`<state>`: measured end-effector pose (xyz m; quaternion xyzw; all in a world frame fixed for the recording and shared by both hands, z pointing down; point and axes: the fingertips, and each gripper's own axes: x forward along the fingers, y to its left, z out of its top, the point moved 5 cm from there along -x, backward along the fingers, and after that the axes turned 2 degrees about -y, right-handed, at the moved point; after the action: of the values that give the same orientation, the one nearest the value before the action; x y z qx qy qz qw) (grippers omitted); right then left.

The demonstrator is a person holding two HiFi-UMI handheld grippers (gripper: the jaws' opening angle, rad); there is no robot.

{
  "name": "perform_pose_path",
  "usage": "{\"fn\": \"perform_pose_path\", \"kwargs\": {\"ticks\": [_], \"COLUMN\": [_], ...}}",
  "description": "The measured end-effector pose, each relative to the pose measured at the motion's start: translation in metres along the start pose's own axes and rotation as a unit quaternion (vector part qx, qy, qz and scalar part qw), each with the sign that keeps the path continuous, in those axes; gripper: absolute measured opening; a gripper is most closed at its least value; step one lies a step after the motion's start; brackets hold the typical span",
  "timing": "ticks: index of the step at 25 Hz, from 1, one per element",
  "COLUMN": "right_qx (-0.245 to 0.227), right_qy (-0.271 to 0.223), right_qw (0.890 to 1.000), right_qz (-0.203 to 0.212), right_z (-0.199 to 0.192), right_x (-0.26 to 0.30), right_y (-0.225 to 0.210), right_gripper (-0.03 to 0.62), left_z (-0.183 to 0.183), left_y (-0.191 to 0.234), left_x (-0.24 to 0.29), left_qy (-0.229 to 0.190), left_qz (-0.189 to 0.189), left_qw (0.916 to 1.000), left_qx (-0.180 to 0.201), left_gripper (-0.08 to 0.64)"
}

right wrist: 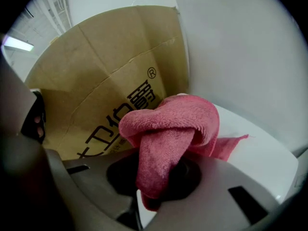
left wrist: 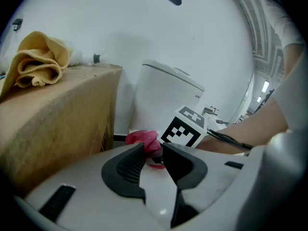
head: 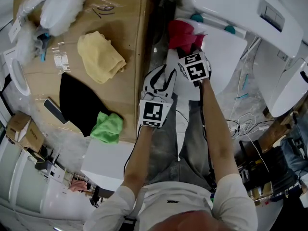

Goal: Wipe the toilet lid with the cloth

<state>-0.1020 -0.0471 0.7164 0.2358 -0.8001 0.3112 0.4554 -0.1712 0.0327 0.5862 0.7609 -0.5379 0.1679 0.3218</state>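
A red cloth [head: 182, 34] is bunched at the left edge of the white toilet lid [head: 222, 57]. My right gripper [head: 186, 48] is shut on it, and in the right gripper view the cloth [right wrist: 168, 129] folds over the jaws and hides their tips, with the lid [right wrist: 255, 150] just beyond. My left gripper [head: 161, 77] hovers beside the toilet, just behind and left of the right one. Its jaws stand a narrow gap apart with nothing between them [left wrist: 154, 150]. Past them I see the red cloth [left wrist: 142, 139] and the right gripper's marker cube [left wrist: 185, 129].
A cardboard box [head: 130, 28] stands close against the toilet's left side, bearing a yellow cloth [head: 100, 56], a black cloth [head: 79, 102] and a green cloth [head: 108, 127]. The toilet tank [head: 250, 8] is at the far end. Cables lie on the floor [head: 245, 124] to the right.
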Motion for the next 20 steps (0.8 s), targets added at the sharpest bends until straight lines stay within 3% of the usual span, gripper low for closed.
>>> {"fn": "perform_pose_path", "kwargs": {"ticks": [20], "right_qx": [0.038], "right_qy": [-0.011], "right_qw": [0.999], "right_qz": [0.028], "right_z": [-0.056], "right_x": [-0.024], "right_y": [-0.008], "right_gripper": [0.066], "left_z": [-0.011], "left_y": [-0.044], "left_x": [0.010], "left_qy": [0.018], "left_qz": [-0.002], "left_qw": [0.9991], "left_qx": [0.038], "left_gripper": [0.121]}}
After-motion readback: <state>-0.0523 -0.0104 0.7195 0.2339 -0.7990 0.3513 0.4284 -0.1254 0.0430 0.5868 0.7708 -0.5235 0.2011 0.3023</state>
